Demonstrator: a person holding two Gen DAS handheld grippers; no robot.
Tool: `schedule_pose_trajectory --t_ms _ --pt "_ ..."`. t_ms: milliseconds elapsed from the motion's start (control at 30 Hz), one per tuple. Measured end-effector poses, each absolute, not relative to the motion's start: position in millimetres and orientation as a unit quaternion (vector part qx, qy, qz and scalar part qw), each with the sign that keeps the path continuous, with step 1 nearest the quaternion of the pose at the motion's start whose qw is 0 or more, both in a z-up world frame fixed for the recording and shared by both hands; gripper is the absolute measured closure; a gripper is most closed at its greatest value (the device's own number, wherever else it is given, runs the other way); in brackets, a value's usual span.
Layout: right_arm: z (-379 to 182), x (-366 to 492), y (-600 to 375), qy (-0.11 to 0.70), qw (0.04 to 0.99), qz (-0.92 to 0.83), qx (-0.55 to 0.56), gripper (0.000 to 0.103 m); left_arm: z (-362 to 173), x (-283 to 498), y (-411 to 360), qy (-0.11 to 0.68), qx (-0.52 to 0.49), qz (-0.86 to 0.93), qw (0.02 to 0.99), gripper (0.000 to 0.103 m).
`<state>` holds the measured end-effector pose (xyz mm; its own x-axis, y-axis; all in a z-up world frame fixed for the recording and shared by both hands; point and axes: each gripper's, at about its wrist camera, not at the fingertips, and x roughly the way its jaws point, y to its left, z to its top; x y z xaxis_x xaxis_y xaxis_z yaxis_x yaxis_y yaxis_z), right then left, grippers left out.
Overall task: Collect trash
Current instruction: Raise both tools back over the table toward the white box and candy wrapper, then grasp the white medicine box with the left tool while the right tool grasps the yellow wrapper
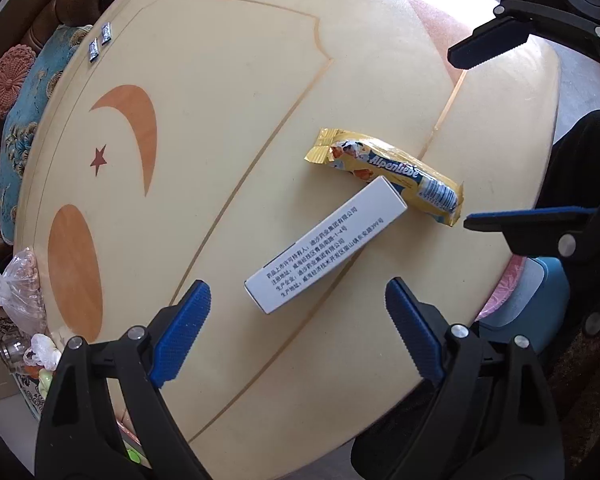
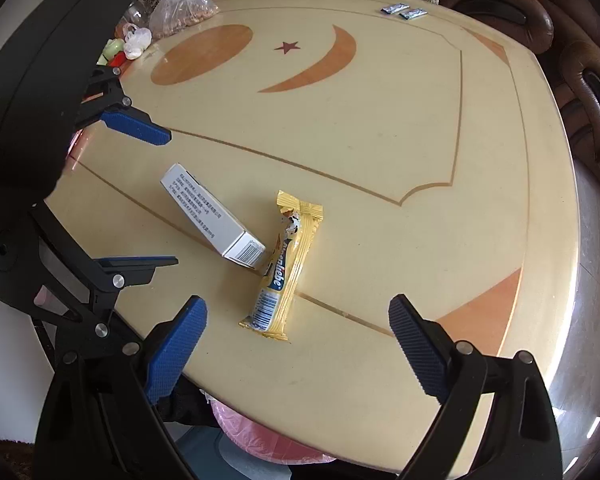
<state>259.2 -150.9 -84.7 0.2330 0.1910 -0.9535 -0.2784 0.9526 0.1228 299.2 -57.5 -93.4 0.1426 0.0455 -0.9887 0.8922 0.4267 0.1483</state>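
Left fingers: your left gripper [image 1: 298, 330] points down at the desk with its blue fingers [image 1: 182, 332] spread wide and nothing between the pads; the near end of the white box sits just ahead of the gap.
Right fingers: your right gripper [image 2: 298, 346] also stands wide apart and empty, hovering over the near end of the candy wrapper.
White box: the white box [image 1: 322, 246] lies flat on the desk, printed side up, a barcode on one end; that end touches or slightly overlaps the wrapper.
Candy wrapper: the yellow Alpenliebe wrapper [image 2: 286, 268] lies flat beside the box, torn open at its far end, near the desk's front edge.
Desk: the cream desk [image 2: 380, 152] carries an orange crescent, a red star and an orange oval inlay.
Small sachets: two small silver sachets [image 2: 404, 11] lie side by side at the far edge, well apart from the box and wrapper.
Plastic bag: a clear knotted bag [image 2: 182, 10] of pale brown pieces sits at the far left corner, beside some small clutter.
Bin: a bin with a pink liner [image 2: 268, 436] stands below the desk's near edge.
Sofa: a brown sofa with a blue patterned cushion [image 1: 24, 120] lies beyond the desk.
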Motion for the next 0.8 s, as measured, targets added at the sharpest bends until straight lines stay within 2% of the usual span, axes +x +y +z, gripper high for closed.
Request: schedule_pose_trajectory --t_ms 233,467,567,767,800 --pt "-119 273 -152 0.620 0.771 0.144 -0.031 0.013 -117 309 -65 0.573 0.420 -0.347 0.613 0.016" --pt "-126 278 -153 0.618 0.773 0.140 -0.036 0.016 -135 315 -67 0.587 0.406 -0.359 0.602 0.016" --pt "-124 280 -153 0.611 0.780 0.129 -0.037 0.019 -139 316 -69 0.596 0.396 -0.359 0.599 0.023" --pt "-120 276 -148 0.598 0.791 0.118 -0.043 0.027 -137 312 -66 0.602 0.378 -0.362 0.604 0.029" --pt "-119 276 -147 0.596 0.793 0.114 -0.046 0.029 -136 312 -64 0.604 0.371 -0.365 0.604 0.034"
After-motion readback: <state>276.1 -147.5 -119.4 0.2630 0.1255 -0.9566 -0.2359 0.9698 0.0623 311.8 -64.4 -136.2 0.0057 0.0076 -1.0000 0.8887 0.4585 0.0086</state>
